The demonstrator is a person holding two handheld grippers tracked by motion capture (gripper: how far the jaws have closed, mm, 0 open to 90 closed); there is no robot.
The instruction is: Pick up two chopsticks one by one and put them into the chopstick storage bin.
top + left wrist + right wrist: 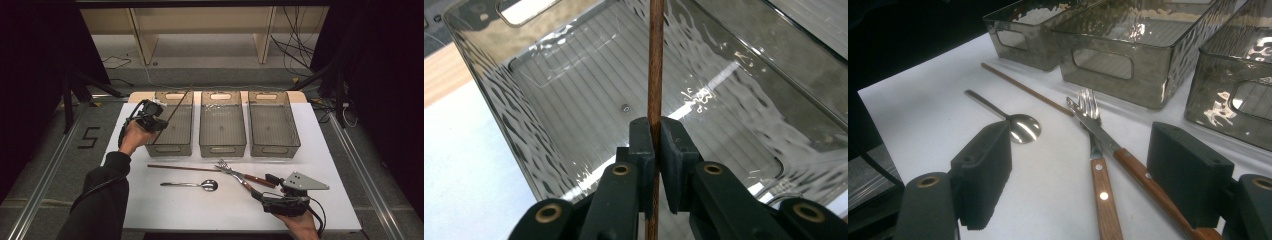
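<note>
My left gripper (159, 121) is shut on a thin brown chopstick (179, 104), which slants above the left grey bin (167, 148). In the left gripper view the chopstick (655, 60) runs straight up between the closed jaws of that gripper (655, 145), with the bin's ribbed floor (574, 85) below. A second chopstick (185, 168) lies on the white table. My right gripper (265, 187) is open, low over the wooden handles of a fork (1091, 107) and a knife (1153, 185). Its pads (983, 170) stand either side of them, touching neither. A steel spoon (1020, 127) lies to the left.
Middle (222, 149) and right (274, 149) grey bins stand side by side at the back of the white table (165, 210). The spoon (192, 185) lies in front of the table's chopstick. Cables and a wooden frame lie on the floor beyond.
</note>
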